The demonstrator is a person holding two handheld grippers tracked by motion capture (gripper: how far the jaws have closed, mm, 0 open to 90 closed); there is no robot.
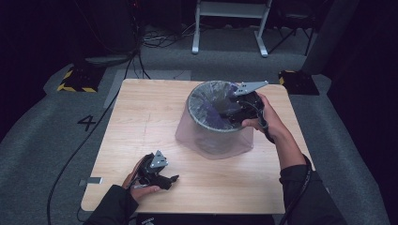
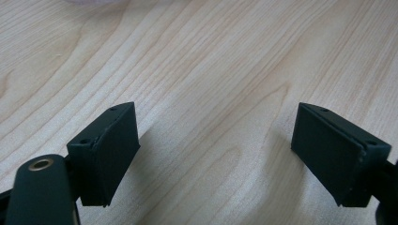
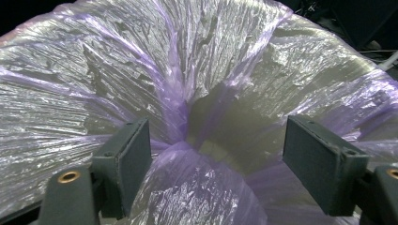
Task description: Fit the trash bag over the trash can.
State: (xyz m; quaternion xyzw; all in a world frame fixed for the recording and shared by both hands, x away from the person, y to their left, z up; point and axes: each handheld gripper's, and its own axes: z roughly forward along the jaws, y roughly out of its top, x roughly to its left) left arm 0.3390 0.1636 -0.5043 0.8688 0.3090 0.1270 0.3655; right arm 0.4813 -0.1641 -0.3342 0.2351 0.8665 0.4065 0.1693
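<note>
Bag liner point(image 3: 197, 70): thin, soft, slippery film; best pinched at a fold.
Right gripper point(image 3: 216, 154): jaws apart inside bin point(image 1: 213, 140).
Left gripper point(image 2: 216, 154): jaws apart, near tabletop's point(image 1: 141, 122) front edge.

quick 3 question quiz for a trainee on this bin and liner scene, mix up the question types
1. True or false: the left tongs hold the purple bin liner.
2. Which tongs hang over the mouth of the waste bin? A) left B) right C) both
3. Fill in: the jaws of the right tongs stand ____ with liner film between them.

Key: 1 false, they rest open on the wooden table. 2 B. 3 open.
</note>
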